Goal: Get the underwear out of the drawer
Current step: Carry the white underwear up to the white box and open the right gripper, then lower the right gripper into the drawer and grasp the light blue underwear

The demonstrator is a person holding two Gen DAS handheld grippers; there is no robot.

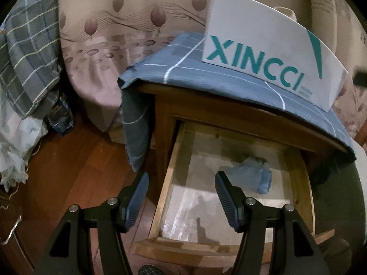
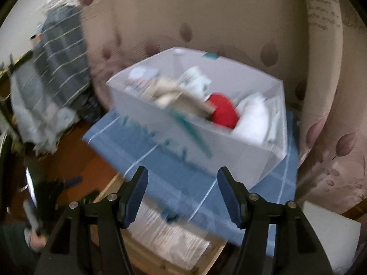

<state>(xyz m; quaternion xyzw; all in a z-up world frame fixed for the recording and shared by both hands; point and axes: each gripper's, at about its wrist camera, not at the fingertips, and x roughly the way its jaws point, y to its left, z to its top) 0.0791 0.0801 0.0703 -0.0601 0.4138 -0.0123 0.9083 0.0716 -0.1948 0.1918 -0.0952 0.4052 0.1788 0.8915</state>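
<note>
The drawer (image 1: 229, 183) stands pulled out, exposing pale blue underwear (image 1: 250, 176) near its back right corner. Both the left gripper (image 1: 181, 197) and right gripper (image 2: 181, 194) are wide and empty, ready to reach.

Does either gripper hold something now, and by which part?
Nothing is held. The left gripper and right gripper are both open and empty; the crumpled light-blue underwear lies untouched in the open wooden drawer.

Table: a brown wooden bedside table (image 1: 165, 105) at frame centre in the left wrist view.
Table top: a blue-grey checked cloth with white lines (image 1: 183, 68) covers it and hangs down the left side.
On the cloth: a white cardboard box printed XINCCI in teal (image 1: 270, 52), at upper right.
Drawer: a pale wooden drawer (image 1: 174, 171) stands pulled out, lower centre.
In the drawer: crumpled light blue underwear (image 1: 250, 176) on its lined bottom.
Floor: reddish-brown wood floor (image 1: 75, 160) at left.
</note>
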